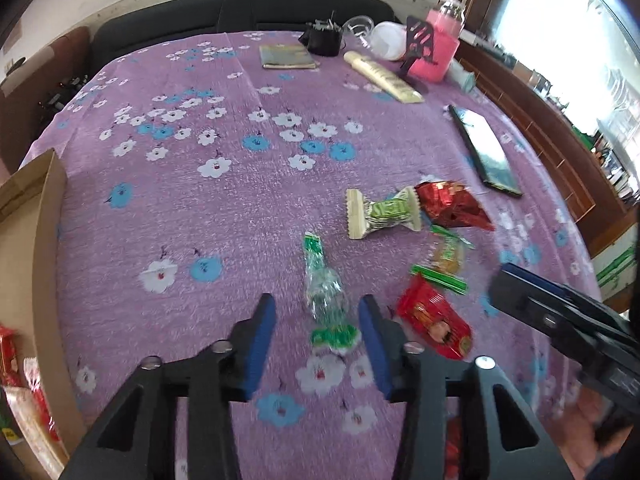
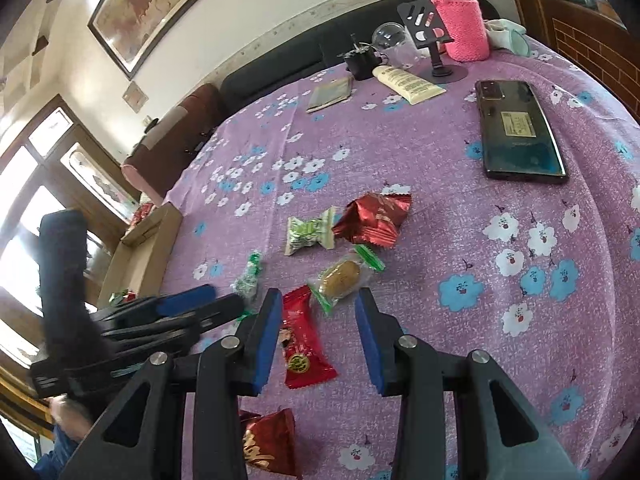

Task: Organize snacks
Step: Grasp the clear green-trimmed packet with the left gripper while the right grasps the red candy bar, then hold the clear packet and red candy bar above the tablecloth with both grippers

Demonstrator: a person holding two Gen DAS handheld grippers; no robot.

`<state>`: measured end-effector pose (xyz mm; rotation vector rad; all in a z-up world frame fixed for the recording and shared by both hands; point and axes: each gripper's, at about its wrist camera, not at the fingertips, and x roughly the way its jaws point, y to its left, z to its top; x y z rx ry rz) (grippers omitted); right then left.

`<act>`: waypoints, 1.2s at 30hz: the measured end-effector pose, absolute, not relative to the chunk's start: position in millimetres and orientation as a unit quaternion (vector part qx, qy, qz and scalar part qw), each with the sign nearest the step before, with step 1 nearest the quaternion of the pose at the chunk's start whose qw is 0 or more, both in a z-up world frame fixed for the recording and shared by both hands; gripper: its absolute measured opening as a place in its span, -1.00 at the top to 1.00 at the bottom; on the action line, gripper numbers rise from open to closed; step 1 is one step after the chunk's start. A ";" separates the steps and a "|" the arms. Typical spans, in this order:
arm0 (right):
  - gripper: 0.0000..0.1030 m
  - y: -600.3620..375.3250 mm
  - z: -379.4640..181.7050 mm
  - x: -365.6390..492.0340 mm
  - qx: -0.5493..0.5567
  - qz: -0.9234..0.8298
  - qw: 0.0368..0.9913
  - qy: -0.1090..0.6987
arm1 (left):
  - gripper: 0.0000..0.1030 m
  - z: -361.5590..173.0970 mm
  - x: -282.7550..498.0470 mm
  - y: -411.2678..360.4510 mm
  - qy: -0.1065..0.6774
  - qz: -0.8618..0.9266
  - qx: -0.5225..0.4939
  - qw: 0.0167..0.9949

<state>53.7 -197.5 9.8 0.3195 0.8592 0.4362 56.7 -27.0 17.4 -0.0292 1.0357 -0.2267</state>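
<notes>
Loose snacks lie on the purple flowered tablecloth (image 1: 200, 220). A green clear-wrapped candy (image 1: 326, 296) lies between the fingers of my left gripper (image 1: 316, 302), which is open, its pads not pressing the candy. My right gripper (image 2: 318, 294) is open above a red packet (image 2: 304, 340) and a clear pack with a brown cake (image 2: 342, 278). Farther on lie a green-white candy (image 2: 310, 232) and a dark red packet (image 2: 374, 216). Another dark red packet (image 2: 268, 444) lies under the right gripper. A cardboard box (image 1: 48, 240) at the left holds some snacks (image 1: 12, 360).
A phone (image 2: 520, 132) lies at the right. At the table's far side stand a cream tube (image 2: 408, 82), a pink bottle (image 2: 460, 24), a black phone stand (image 2: 430, 28) and a booklet (image 1: 286, 56). A dark sofa (image 1: 240, 12) runs behind the table.
</notes>
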 end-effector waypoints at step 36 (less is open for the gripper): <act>0.64 -147.5 2.1 32.5 -0.007 0.195 0.905 0.378 | 0.61 35.1 25.3 -0.8 0.360 -0.034 0.037 0.932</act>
